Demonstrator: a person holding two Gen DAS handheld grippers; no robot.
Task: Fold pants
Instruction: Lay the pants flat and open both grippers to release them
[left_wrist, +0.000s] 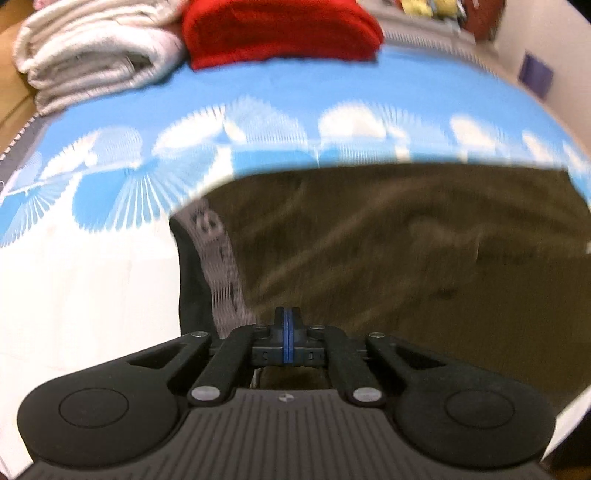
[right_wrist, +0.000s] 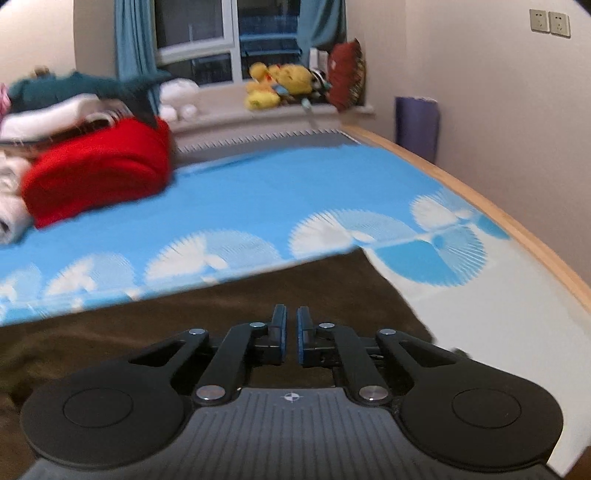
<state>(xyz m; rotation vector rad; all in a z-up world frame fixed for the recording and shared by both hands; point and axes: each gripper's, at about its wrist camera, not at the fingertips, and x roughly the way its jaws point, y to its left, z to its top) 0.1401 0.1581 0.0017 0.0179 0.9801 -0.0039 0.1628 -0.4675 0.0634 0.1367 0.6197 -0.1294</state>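
A bed (right_wrist: 480, 199) with a wooden edge fills both views, covered by a blue-and-white sheet (left_wrist: 332, 96) printed with fan-shaped patterns. Dark olive-brown pants (left_wrist: 388, 251) lie spread flat across the near part of the sheet, their grey lettered waistband (left_wrist: 218, 258) at the left in the left wrist view and 1 straight edge running toward the far right in the right wrist view. At the far side sit a folded red garment (right_wrist: 99, 173) and a stack of pale folded towels (left_wrist: 88, 48), with yellow plush toys (right_wrist: 280, 85) on the windowsill beyond. The left gripper (left_wrist: 287, 325) hangs over the pants near the waistband, its blue pads pressed together with nothing between them. The right gripper (right_wrist: 291, 325) hangs above the cloth, jaws nearly closed with a thin gap, holding nothing.
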